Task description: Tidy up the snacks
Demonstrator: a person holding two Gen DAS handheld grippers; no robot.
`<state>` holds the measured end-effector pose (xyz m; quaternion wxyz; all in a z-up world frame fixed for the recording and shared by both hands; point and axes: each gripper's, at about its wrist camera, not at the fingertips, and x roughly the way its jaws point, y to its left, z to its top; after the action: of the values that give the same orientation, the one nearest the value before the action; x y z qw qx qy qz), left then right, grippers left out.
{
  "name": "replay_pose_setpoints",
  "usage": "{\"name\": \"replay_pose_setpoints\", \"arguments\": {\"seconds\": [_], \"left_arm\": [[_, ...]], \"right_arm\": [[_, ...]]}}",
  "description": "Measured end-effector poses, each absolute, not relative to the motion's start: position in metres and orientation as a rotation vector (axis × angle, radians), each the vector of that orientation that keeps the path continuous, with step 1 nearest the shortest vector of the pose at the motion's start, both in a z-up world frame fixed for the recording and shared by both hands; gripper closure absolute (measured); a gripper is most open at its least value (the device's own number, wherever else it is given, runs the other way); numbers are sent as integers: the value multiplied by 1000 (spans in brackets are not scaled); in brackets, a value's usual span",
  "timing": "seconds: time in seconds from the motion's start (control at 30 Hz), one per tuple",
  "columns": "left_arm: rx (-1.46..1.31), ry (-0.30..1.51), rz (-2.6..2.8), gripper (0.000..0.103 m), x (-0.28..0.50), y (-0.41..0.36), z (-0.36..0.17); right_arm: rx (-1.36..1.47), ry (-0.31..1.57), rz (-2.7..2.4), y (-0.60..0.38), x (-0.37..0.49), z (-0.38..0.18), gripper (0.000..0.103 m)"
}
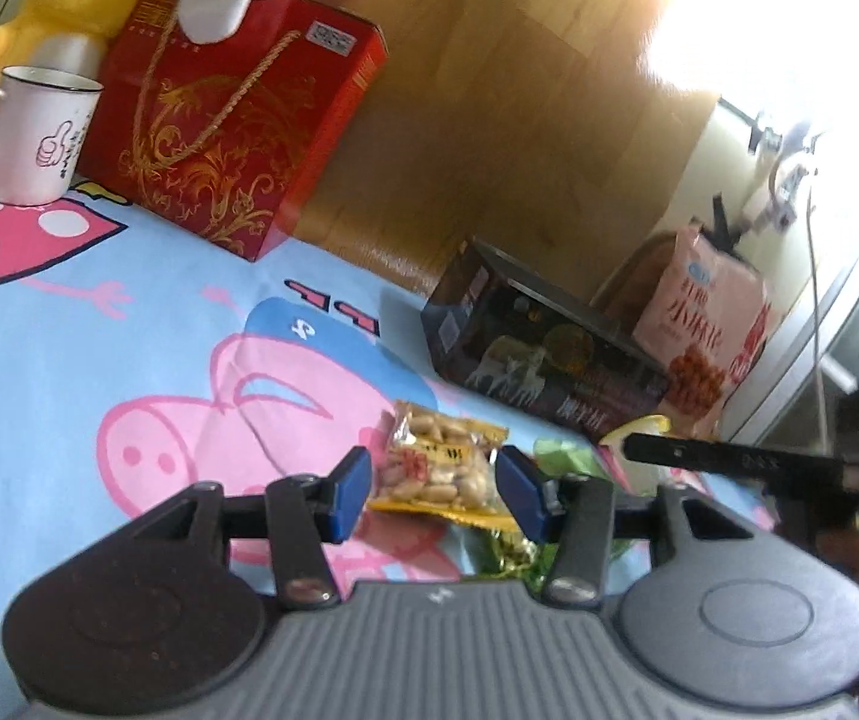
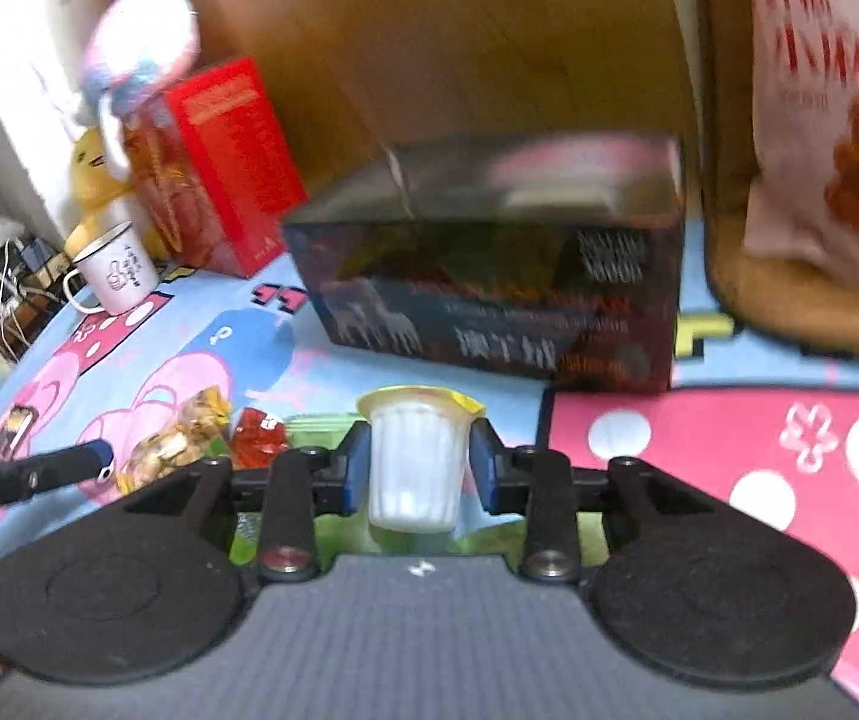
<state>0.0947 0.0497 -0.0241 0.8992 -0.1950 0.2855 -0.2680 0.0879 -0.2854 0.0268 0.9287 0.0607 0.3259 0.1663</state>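
Between right fingers (image 2: 418, 468): white ribbed jelly cup (image 2: 414, 462), gripped | left fingers (image 1: 436, 489): flanking peanut packet (image 1: 438, 468), contact unclear

Both grippers (image 1: 435, 489) (image 2: 420, 468): black linkage arms, blue pads, ribbed grey bodies; silver screws.

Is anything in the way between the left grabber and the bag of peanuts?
Nothing visible. The peanut packet already lies on the cartoon cloth right between the left gripper fingers, which stand open on either side of it.
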Motion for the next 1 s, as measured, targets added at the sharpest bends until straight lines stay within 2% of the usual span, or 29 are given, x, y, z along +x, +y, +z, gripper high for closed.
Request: {"name": "replay_pose_setpoints", "arguments": {"seconds": [0.1,0.2,0.43,0.63,0.7,0.87,1.0], "left_arm": [[-426,576,-562,54,93,53,-23],[-425,566,-569,52,92,53,-22],[-401,554,-588,52,88,49,-20],[-380,555,-603,51,87,44,-20],[-375,551,-607,48,86,44,-19],[-366,546,-619,47,85,42,-18],[-363,544,-630,47,85,41,-18]], "right_arm": [[32,522,391,-270,60,45,65],[-76,454,541,-246,35,53,65],[-339,543,757,-192,15,16,65],[-373,554,759,-187,14,-1,62],[-358,560,738,-187,15,-6,56],[-299,558,692,-187,2,-12,46],[-236,559,655,-195,-11,-12,46]]}}
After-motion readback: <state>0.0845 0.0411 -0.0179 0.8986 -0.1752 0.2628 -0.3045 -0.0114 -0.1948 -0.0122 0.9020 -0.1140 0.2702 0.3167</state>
